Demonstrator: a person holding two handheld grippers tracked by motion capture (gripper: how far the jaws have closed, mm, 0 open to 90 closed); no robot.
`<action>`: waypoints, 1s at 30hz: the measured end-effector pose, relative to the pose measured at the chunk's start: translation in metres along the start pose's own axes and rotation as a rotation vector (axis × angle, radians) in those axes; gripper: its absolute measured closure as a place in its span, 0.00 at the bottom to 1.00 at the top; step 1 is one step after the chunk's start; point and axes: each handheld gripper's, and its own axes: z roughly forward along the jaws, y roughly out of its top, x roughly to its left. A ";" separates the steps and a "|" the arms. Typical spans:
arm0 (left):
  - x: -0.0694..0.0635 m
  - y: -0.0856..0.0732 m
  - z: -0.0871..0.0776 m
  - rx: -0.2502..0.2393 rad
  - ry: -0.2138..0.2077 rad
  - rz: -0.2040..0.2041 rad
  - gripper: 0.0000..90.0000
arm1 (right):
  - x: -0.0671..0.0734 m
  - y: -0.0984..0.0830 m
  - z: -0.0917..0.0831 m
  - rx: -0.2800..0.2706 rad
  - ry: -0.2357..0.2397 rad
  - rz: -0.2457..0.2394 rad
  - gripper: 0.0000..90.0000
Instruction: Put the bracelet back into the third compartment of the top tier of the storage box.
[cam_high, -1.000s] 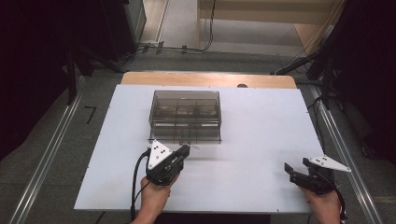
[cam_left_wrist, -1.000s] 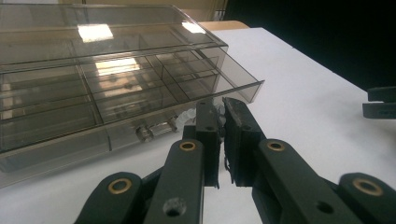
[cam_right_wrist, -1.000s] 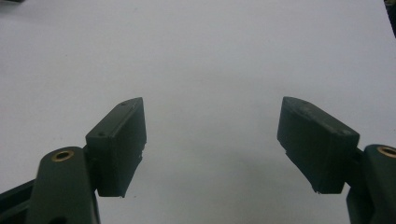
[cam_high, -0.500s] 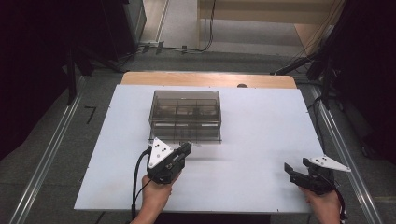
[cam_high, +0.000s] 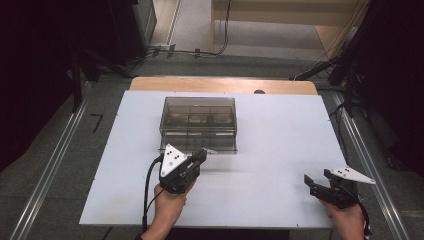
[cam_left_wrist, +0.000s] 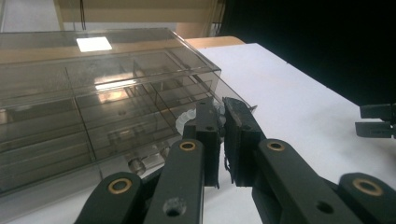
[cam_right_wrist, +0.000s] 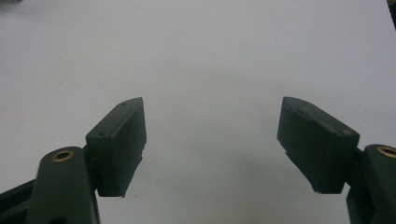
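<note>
Left gripper (cam_left_wrist: 223, 122) closed at the front lip of the clear compartment box (cam_high: 199, 122).

The jaws are seen pressed together just ahead of the box's near edge, where a thin tab or latch appears to be pinched, though what lies between the pads cannot be told for certain; such a grip is judged suited to pulling the lid or drawer. The right gripper (cam_high: 318, 179) is held well apart, off to the side over the bare white table (cam_high: 280, 140), jaws spread wide and empty, presumably kept ready.

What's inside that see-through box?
The smoky plastic box is split into compartments. Small pieces lie in some, but the tinted lid and glare blur them too much to name.
</note>
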 end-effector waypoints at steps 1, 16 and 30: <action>0.000 0.001 0.000 0.000 0.002 0.000 0.95 | 0.000 0.000 0.000 0.000 0.000 0.000 0.25; -0.003 0.016 0.020 -0.049 -0.012 -0.003 0.95 | -0.001 0.000 0.000 0.003 0.001 0.002 0.25; 0.008 0.000 0.066 0.079 -0.022 0.006 0.94 | -0.001 0.000 0.000 0.008 0.003 0.007 0.25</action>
